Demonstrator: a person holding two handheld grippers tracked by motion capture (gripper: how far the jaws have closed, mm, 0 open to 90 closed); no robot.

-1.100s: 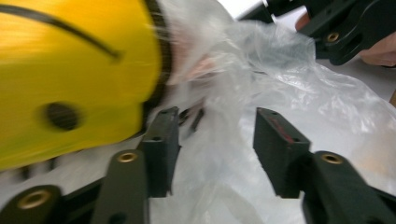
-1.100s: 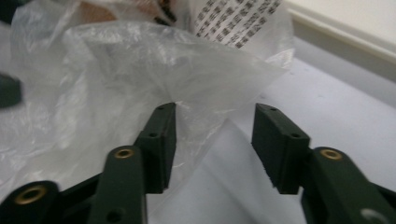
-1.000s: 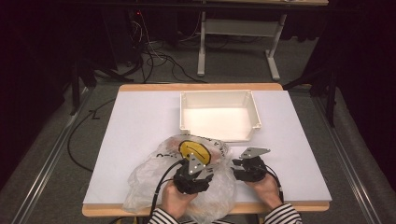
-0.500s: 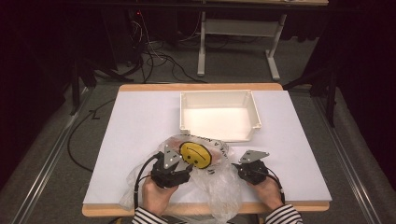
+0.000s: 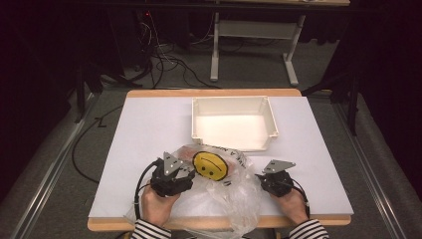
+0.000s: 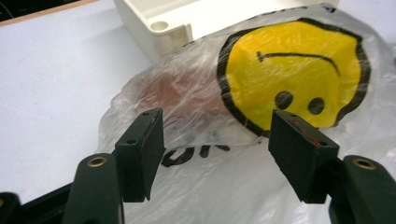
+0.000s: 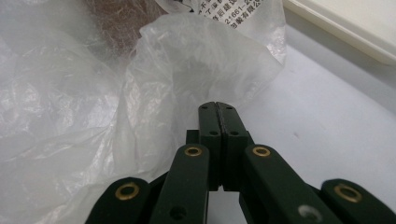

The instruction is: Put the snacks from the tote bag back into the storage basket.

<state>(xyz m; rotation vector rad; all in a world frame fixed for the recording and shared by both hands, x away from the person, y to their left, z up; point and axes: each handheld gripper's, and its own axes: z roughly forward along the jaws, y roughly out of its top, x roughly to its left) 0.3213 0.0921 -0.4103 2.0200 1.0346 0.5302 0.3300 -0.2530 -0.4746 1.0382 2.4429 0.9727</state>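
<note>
A clear plastic bag (image 5: 234, 195) (image 6: 196, 186) (image 7: 60, 116) lies crumpled at the table's near edge. It bears a yellow smiley print (image 5: 211, 165) (image 6: 294, 70), and something brownish (image 6: 173, 91) (image 7: 116, 18) shows through the film. My left gripper (image 5: 188, 168) (image 6: 224, 140) sits at the bag's left side. Its jaws have just been opening and stand wide over the film without pressing it. At the bag's right edge my right gripper (image 5: 259, 177) (image 7: 218, 107) is shut, with a fold of film bunched at its tips.
An empty white bin (image 5: 231, 101) (image 6: 159, 25) (image 7: 345, 28) stands just beyond the bag, mid-table. The white tabletop (image 5: 144, 129) stretches bare to the left and to the right (image 5: 318, 149). A metal frame and cables stand on the floor behind.
My left hand has shifted left, from over the bag's middle to its left side, and the bag has drawn in from the left. The right hand has stayed in place.
</note>
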